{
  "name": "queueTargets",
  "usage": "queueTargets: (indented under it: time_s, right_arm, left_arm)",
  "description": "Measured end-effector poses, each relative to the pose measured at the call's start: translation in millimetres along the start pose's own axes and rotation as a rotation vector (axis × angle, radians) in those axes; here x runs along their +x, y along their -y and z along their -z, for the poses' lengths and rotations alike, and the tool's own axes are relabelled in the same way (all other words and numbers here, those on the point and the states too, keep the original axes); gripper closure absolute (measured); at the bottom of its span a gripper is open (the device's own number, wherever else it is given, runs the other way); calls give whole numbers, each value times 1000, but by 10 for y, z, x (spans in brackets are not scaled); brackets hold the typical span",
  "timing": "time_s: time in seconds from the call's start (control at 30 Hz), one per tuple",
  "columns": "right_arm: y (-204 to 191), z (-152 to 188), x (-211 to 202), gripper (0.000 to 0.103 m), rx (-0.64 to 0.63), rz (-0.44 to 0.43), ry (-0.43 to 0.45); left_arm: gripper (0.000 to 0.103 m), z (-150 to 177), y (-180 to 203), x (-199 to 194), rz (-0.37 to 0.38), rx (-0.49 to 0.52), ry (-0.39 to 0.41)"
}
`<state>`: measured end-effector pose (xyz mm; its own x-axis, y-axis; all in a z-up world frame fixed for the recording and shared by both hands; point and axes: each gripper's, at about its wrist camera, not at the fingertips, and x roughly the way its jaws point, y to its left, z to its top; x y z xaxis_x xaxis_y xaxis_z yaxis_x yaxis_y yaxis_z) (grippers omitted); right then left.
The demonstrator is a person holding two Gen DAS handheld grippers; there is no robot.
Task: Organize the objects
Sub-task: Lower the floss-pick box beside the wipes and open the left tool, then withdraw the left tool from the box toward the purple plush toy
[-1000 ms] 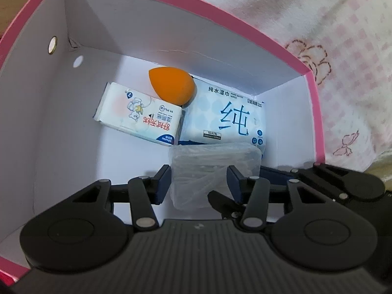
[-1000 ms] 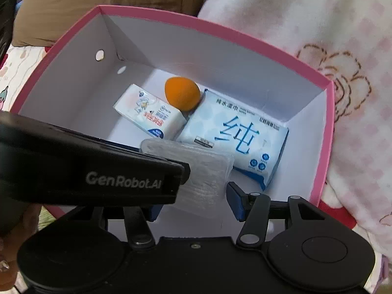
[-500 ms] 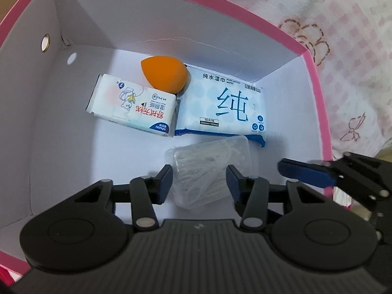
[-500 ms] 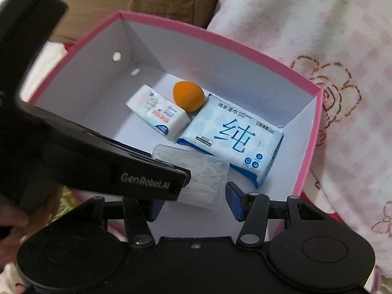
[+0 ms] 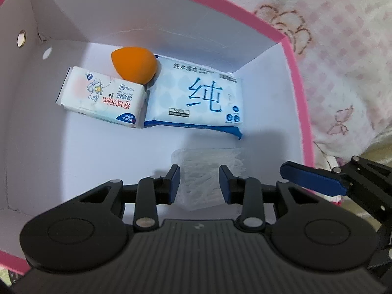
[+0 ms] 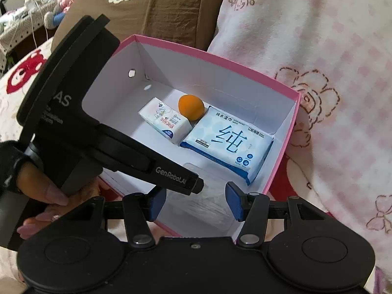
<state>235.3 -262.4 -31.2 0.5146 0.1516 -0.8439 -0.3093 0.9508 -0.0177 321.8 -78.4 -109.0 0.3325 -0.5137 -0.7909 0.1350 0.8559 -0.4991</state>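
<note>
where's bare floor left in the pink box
Bare floor: the left side of the box, between the holed wall and the tissue pack, and the near-left stretch before that pack. Crowded: sponge, tissue pack and wipes bunch at the back; the clear pack fills the near right.

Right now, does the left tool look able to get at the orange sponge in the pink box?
Probably yes. The left tool points into the open pink box, and the orange sponge sits uncovered by the back wall. Only bare floor and the low tissue pack lie between them.
</note>
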Motion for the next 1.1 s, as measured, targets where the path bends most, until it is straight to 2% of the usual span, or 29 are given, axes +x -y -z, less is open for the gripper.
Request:
queueTargets:
  time_s: [0.23, 0.33, 0.43, 0.57, 0.63, 0.7, 0.73, 0.93, 1.03, 1.1]
  right_arm:
    - [-52, 134, -431, 44, 31, -25, 85]
    - [-118, 190, -609, 44, 21, -23, 114]
    - [-185, 233, -747, 44, 3, -24, 132]
    - [-245, 264, -903, 43, -14, -12, 146]
    - [-270, 289, -999, 41, -14, -14, 161]
    - [-287, 313, -1103, 29, -12, -26, 178]
    - [-288, 323, -1150, 26, -4, -31, 190]
    - [-312, 417, -1367, 20, 45, -35, 228]
    - [-332, 515, -1491, 15, 53, -11, 254]
    - [-330, 580, -1570, 9, 59, -9, 270]
  left_arm:
    - [66, 114, 151, -521, -56, 151, 99]
    - [64, 182, 239, -777, -47, 172, 116]
    - [61, 248, 356, -1049, -77, 200, 119]
    - [58, 316, 467, -1373, -82, 199, 134]
    - [57, 374, 538, -1523, -82, 203, 136]
    - [54, 453, 631, -1667, -88, 218, 135]
    - [53, 493, 675, -1727, -92, 229, 134]
    - [46, 676, 877, -2057, -128, 282, 120]
    - [37, 747, 945, -2190, -134, 310, 119]
    - [28, 805, 979, -2257, -137, 328, 130]
